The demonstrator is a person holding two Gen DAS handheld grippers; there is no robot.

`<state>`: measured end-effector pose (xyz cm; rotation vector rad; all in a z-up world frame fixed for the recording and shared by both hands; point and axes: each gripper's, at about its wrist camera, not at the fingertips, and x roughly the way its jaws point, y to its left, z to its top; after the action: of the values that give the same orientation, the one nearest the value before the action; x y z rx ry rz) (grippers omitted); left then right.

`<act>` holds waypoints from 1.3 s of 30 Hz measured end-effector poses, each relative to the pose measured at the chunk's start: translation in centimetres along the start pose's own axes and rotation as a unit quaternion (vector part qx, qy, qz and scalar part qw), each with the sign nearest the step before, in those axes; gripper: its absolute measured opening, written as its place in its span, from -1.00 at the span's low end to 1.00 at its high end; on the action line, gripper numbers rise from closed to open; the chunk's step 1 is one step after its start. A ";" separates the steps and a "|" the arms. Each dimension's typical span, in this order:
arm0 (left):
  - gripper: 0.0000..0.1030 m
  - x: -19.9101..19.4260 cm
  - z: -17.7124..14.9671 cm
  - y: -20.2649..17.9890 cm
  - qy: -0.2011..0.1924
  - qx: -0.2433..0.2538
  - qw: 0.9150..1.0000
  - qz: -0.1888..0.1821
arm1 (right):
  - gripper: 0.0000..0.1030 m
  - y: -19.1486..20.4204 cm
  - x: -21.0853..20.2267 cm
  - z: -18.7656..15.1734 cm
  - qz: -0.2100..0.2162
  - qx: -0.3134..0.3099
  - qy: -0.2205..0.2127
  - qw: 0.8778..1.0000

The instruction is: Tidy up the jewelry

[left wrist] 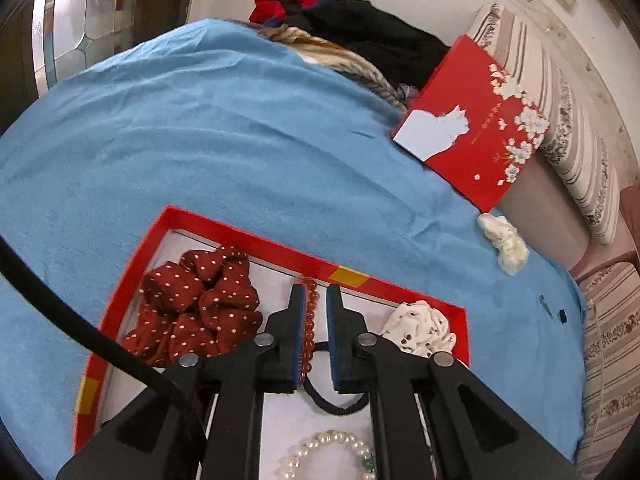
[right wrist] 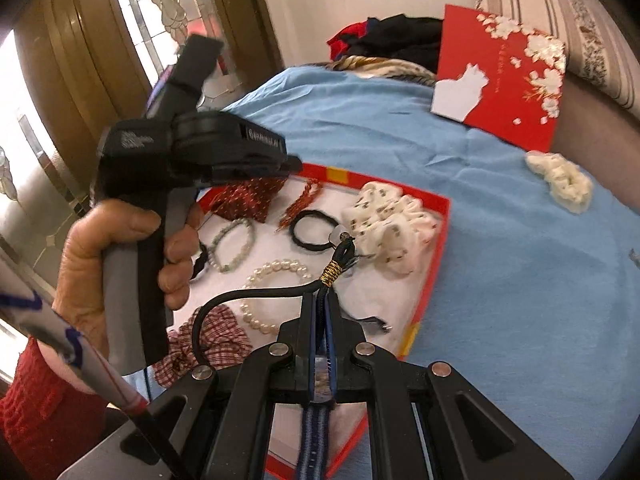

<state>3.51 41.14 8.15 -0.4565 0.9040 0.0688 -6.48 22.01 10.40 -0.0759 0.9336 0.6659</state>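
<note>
A red-rimmed tray (left wrist: 256, 242) with a white floor lies on a blue cloth and also shows in the right wrist view (right wrist: 434, 264). In it lie a red dotted scrunchie (left wrist: 196, 308), an orange bead bracelet (left wrist: 310, 320), a black hair tie (left wrist: 332, 404), a pearl bracelet (left wrist: 332, 448) and a white patterned scrunchie (left wrist: 420, 330). My left gripper (left wrist: 316, 300) is open just above the orange beads, which run between its fingers. My right gripper (right wrist: 323, 300) is shut on a black cord hair tie with gold wrap (right wrist: 332, 272), held above the tray.
The red box lid with a white cat and flowers (left wrist: 472, 124) leans against a striped cushion at the far right. A cream scrunchie (left wrist: 504, 242) lies on the blue cloth (left wrist: 200, 128) outside the tray. A pile of clothes (left wrist: 360, 36) sits at the far edge.
</note>
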 end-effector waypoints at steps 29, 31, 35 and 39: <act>0.09 -10.0 -2.5 5.7 -0.142 -0.014 0.980 0.136 | -0.07 3.9 5.6 3.7 -0.004 0.010 0.010 1.000; 0.10 -10.0 -2.7 5.1 -0.147 -0.007 0.979 0.139 | -0.07 3.3 4.3 3.6 -0.012 0.011 0.001 1.000; 0.27 -10.9 -3.5 3.6 -0.180 0.005 0.969 0.167 | -0.05 1.0 0.8 2.1 -0.037 0.024 -0.016 0.999; 0.69 -13.5 -5.1 0.8 -0.259 0.030 0.938 0.228 | -0.02 -1.9 -2.6 -0.4 -0.065 0.054 -0.026 0.996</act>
<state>-8.88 41.50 15.59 -0.1469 0.4715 0.5617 -6.76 19.07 11.76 -0.0233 0.9049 0.4935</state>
